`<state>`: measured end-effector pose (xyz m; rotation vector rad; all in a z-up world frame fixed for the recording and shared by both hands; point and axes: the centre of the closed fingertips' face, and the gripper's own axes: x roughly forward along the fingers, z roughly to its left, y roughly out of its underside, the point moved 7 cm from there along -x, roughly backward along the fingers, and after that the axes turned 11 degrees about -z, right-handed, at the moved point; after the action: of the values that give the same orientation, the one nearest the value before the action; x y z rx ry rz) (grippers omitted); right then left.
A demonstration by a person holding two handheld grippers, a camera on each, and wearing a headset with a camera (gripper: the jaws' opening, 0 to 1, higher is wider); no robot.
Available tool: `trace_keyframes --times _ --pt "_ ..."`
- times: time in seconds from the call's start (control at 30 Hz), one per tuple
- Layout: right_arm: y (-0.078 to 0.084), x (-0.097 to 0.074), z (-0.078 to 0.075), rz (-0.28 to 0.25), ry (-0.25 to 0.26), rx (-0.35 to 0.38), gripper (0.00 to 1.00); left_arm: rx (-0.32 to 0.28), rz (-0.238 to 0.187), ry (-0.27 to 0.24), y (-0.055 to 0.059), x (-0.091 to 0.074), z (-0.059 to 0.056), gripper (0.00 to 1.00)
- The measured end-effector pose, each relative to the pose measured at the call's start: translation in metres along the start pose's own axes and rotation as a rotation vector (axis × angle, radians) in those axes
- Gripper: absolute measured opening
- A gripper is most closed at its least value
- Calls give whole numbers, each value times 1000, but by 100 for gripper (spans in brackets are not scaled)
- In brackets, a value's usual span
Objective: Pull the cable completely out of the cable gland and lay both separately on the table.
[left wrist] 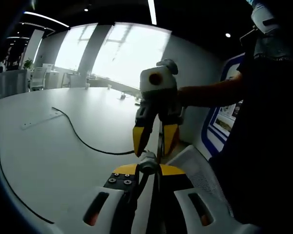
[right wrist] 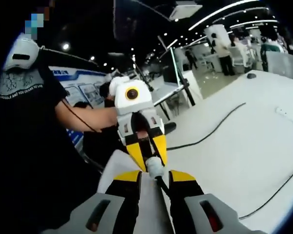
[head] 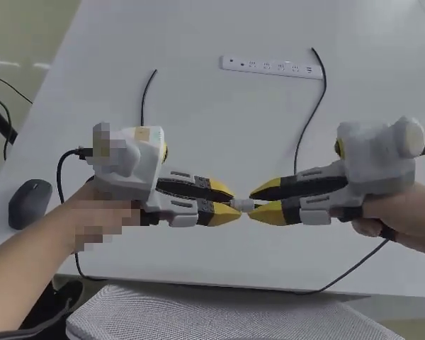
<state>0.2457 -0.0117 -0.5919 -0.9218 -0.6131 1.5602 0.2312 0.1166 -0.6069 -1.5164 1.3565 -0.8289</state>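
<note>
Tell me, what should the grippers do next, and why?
Probably draw the right gripper straight back from the left gripper. The left looks shut on the cable gland, the right on the black cable, which is not yet out of the gland.

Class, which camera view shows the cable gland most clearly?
The right gripper view: the cable gland is pale, well lit and central. The left gripper view shows it small and shadowed; the head view shows a pale speck between yellow jaws.
</note>
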Motion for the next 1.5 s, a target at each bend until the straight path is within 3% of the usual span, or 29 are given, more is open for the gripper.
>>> trace_keyframes --times 0.1,0.37,0.6,0.7,0.83,1.0,1.03,1.2,1.4,1.5 --pt "1 1 -7 -1 -2 14 15 5 3 5 0 0 0 15" --pt "5 7 -1 2 -53 49 13 6 4 11 0 0 0 15" --pt "9 9 -1 13 -58 25 9 8 23 14 3 2 -1 15" --pt "8 9 1 21 -53 -20 8 3 23 12 3 2 0 15" --pt "4 9 2 44 -29 -164 8 -6 17 6 2 1 1 15" --pt "0 12 13 110 14 -472 7 -26 4 7 1 -1 3 15" --pt "0 12 14 121 24 -499 7 -28 3 6 1 -2 3 15" --pt "0 17 21 222 84 -729 7 -68 -8 5 1 -3 5 15" --pt "5 20 24 261 154 -898 7 -109 -18 -1 5 -4 7 15" --pt "10 21 24 263 167 -903 7 -104 -10 -3 6 -4 6 15"
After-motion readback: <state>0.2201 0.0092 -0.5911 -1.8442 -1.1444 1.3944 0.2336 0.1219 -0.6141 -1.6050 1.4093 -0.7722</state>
